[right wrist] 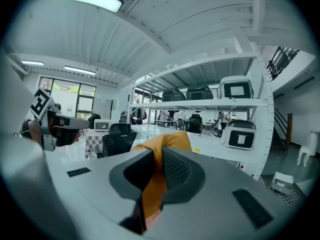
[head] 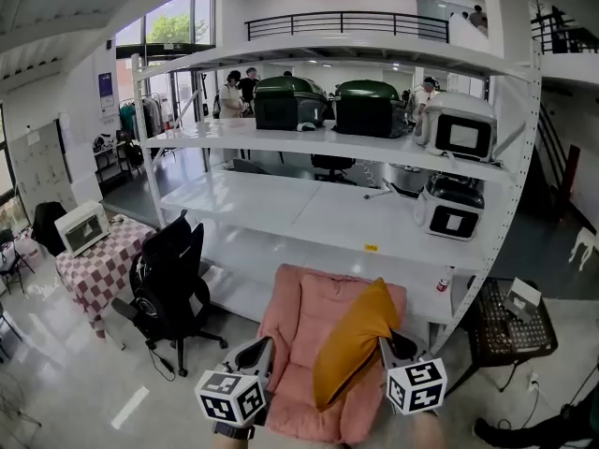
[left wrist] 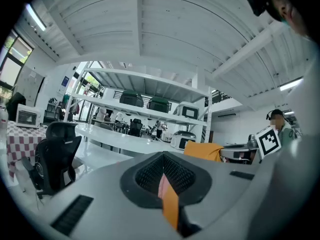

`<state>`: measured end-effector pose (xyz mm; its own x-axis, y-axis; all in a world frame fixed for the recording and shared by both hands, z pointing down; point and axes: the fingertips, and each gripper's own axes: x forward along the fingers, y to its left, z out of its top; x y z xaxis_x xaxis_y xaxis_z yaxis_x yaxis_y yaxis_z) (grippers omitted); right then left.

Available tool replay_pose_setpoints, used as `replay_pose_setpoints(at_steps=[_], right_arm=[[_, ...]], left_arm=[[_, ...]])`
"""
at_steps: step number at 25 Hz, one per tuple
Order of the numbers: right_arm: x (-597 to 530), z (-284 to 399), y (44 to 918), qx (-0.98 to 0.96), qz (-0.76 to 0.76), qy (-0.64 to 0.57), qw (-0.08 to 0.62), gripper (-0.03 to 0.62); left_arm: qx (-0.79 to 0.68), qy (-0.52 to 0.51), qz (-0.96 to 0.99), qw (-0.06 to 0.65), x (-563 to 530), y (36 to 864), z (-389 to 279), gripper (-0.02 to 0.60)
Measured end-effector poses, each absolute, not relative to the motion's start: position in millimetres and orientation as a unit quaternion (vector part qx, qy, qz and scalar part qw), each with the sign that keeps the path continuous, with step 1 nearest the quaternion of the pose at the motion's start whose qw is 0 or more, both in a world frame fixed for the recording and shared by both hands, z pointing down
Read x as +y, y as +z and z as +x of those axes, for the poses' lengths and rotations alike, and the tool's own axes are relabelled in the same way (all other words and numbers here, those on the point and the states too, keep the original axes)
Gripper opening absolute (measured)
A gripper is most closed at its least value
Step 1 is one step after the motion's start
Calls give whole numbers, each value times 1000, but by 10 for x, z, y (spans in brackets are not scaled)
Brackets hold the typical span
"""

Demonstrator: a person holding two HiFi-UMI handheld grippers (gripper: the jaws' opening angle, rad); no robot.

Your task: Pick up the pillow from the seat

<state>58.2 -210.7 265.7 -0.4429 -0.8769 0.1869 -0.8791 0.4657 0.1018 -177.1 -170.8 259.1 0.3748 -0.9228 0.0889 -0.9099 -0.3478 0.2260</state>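
An orange-yellow pillow (head: 351,344) hangs lifted off the pink cushioned seat (head: 295,316), standing slantwise above it. My right gripper (head: 388,346) is shut on the pillow's upper right edge. In the right gripper view, orange fabric (right wrist: 167,141) is pinched between the jaws of the right gripper (right wrist: 156,170). My left gripper (head: 259,351) hovers at the seat's left side, apart from the pillow. In the left gripper view the left gripper (left wrist: 162,176) has its jaws together; only a thin slit shows pink and orange behind. The pillow (left wrist: 202,150) shows off to that gripper's right.
White shelving (head: 328,213) with boxy appliances stands right behind the seat. A black office chair (head: 173,279) is to the left, and a checked table (head: 98,267) with a microwave beyond it. A black mesh table (head: 510,335) is on the right. People stand far back.
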Motion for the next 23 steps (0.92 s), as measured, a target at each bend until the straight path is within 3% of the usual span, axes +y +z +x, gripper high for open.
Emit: replay_pose_setpoints(at_steps=[23], right_arm=[[-1953, 528, 2635, -858, 506, 14, 88, 28]], left_arm=[[-562, -35, 820, 100, -1545, 2471, -1791, 5]])
